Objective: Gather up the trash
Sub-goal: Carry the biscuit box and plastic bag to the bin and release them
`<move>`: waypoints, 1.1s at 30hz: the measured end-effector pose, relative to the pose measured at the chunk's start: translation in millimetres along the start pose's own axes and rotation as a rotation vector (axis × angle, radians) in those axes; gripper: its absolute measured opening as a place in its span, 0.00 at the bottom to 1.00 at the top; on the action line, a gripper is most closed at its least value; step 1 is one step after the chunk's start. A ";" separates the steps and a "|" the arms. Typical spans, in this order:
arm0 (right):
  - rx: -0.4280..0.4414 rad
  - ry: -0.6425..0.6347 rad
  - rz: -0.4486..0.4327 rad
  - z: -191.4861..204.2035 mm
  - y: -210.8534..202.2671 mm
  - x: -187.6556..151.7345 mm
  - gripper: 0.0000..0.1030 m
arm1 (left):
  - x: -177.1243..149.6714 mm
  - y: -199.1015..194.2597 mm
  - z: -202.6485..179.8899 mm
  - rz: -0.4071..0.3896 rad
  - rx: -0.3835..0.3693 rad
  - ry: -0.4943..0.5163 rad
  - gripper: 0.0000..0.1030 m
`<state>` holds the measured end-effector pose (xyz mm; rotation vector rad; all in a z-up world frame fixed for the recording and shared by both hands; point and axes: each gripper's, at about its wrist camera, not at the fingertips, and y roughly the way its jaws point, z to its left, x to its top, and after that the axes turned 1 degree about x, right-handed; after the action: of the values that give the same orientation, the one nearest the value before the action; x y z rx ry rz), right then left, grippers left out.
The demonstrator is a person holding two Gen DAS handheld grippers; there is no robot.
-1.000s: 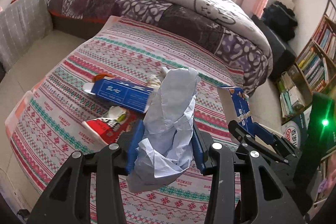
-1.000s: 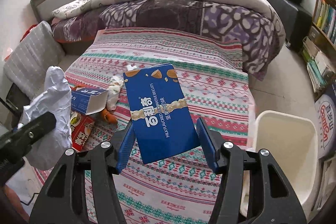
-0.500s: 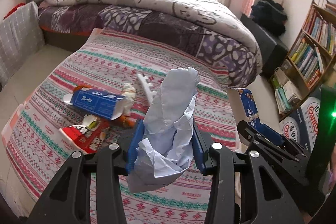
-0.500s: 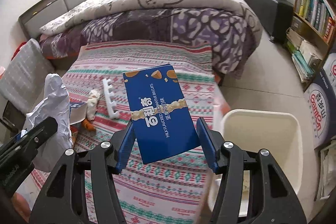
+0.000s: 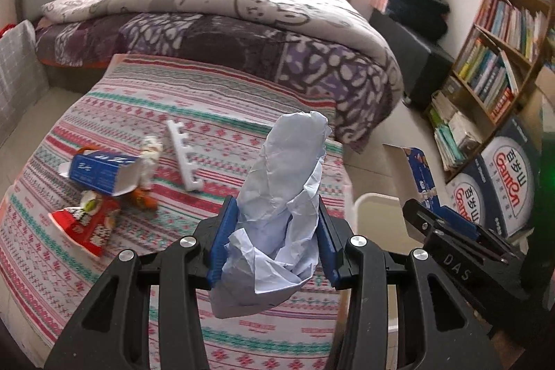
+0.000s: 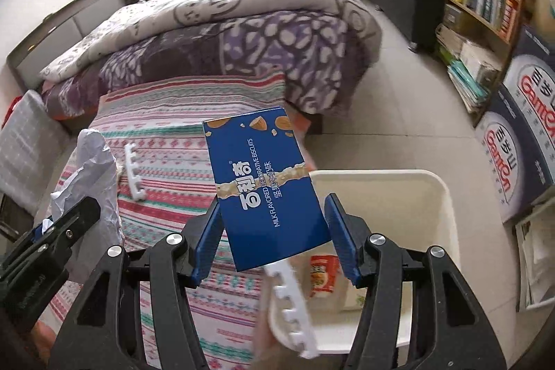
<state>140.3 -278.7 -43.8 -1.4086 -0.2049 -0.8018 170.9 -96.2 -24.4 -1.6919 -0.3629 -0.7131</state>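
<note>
Crumpled paper [image 5: 281, 207] clamped in the left gripper [image 5: 274, 238] above the striped blanket [image 5: 222, 113], blue biscuit box [image 6: 263, 193] clamped in the right gripper [image 6: 274, 238], white bin [image 6: 426, 231] at four o'clock, more trash at nine o'clock.

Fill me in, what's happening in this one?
Trash pickup off a patterned mat beside a bed. The left claw is shut on crumpled paper; the right claw is shut on a blue biscuit box, held by the rim of a white bin that already holds some trash. A smaller blue carton, a red wrapper and a white plastic strip lie on the mat.
</note>
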 end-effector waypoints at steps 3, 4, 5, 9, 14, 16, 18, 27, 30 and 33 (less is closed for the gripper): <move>-0.018 0.034 0.010 -19.4 -1.3 0.3 0.53 | -3.0 6.9 -17.6 0.012 -0.009 0.028 0.42; -0.022 0.044 0.013 -25.3 -1.5 0.5 0.53 | -4.4 9.5 -23.3 0.018 -0.015 0.037 0.42; -0.025 0.056 0.016 -31.0 -1.1 1.2 0.53 | -5.7 11.7 -28.6 0.024 -0.021 0.045 0.42; -0.042 0.111 0.024 -55.9 -3.5 2.0 0.54 | -10.6 18.2 -48.5 0.039 -0.038 0.077 0.42; -0.089 0.188 0.030 -83.6 -5.3 2.1 0.64 | -15.2 24.4 -75.8 0.056 -0.070 0.119 0.42; -0.107 0.222 0.024 -95.8 -6.8 1.5 0.68 | -16.8 26.4 -85.8 0.061 -0.083 0.133 0.42; -0.123 0.244 0.018 -107.3 -8.5 1.5 0.69 | -18.8 28.6 -95.5 0.065 -0.092 0.149 0.42; -0.178 0.352 -0.024 -151.0 -21.9 -0.4 0.77 | -30.0 41.5 -130.8 0.101 -0.130 0.198 0.43; -0.194 0.374 -0.040 -160.5 -25.3 1.0 0.80 | -34.0 45.9 -140.2 0.115 -0.140 0.211 0.43; -0.208 0.406 -0.053 -171.4 -28.9 1.0 0.81 | -36.2 49.8 -147.5 0.133 -0.167 0.219 0.47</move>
<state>68.0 -436.5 -53.4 -1.4040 0.1598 -1.1593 134.1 -245.1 -69.5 -1.7552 -0.0376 -0.8382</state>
